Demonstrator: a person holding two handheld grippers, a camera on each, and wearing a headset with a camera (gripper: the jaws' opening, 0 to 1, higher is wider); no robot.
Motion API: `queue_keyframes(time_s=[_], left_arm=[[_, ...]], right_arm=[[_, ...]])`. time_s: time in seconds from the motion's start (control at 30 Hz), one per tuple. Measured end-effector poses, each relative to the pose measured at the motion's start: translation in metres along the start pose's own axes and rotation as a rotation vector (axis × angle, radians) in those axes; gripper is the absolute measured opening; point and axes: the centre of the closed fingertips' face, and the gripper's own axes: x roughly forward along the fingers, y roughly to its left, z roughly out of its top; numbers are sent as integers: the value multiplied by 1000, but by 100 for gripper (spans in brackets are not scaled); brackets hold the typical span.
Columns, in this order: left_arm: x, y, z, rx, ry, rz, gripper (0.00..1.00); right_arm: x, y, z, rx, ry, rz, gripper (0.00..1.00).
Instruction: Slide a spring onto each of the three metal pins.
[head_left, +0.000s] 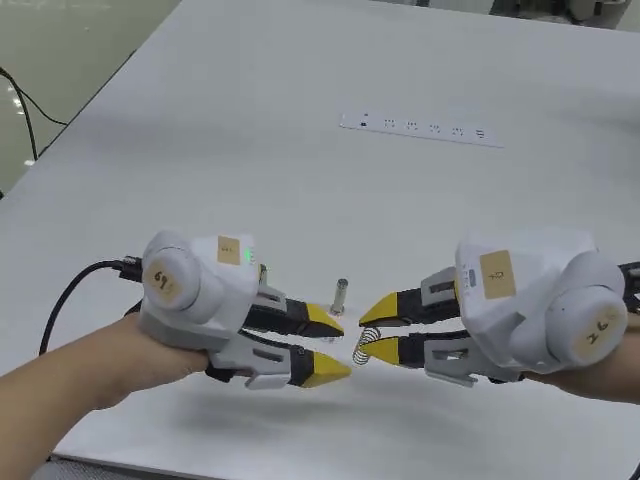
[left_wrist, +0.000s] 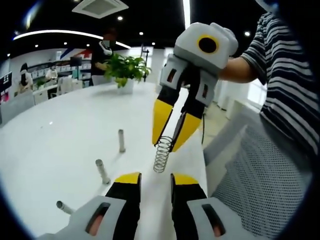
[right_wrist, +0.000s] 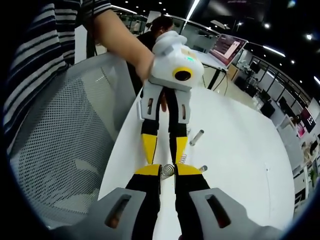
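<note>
Right claw (right_wrist: 168, 172) pinches the spring (left_wrist: 161, 155) by one end; left claw (left_wrist: 155, 178) sits part-open, empty. Light, bendy coil, likely to buckle: grip gently, near the end.

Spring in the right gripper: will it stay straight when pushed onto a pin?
Likely light and springy: the spring is thin, open wire coils. The right gripper holds it by one end, so it may bend sideways when pushed. Being round, it would probably roll if dropped.
</note>
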Motion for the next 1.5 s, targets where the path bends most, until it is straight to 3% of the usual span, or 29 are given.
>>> queue_keyframes(time_s=[0.37,0.57,0.9,1.07,1.17,1.33,1.5], left_arm=[[-27,14,-10,-54,0,70,19],[-47,23,-20,-102,6,125,25],[-77,35,-28,-150,-11,209,38],[-85,37,-33,-165,-5,222,48],[-87,37,-33,-167,-14,231,63],[-89,38,-34,-155,-16,237,78],[-89,40,-33,-147,-26,251,87]], right_arm=[[2,-4,-2,-3,6,-9,7],[-2,-9,-5,11,9,-31,7],[-8,-16,-12,39,16,-61,7],[-11,-20,-14,61,15,-75,7],[-12,-21,-16,62,22,-79,7],[-14,-21,-20,68,31,-82,7],[-17,-23,-22,76,34,-88,7]])
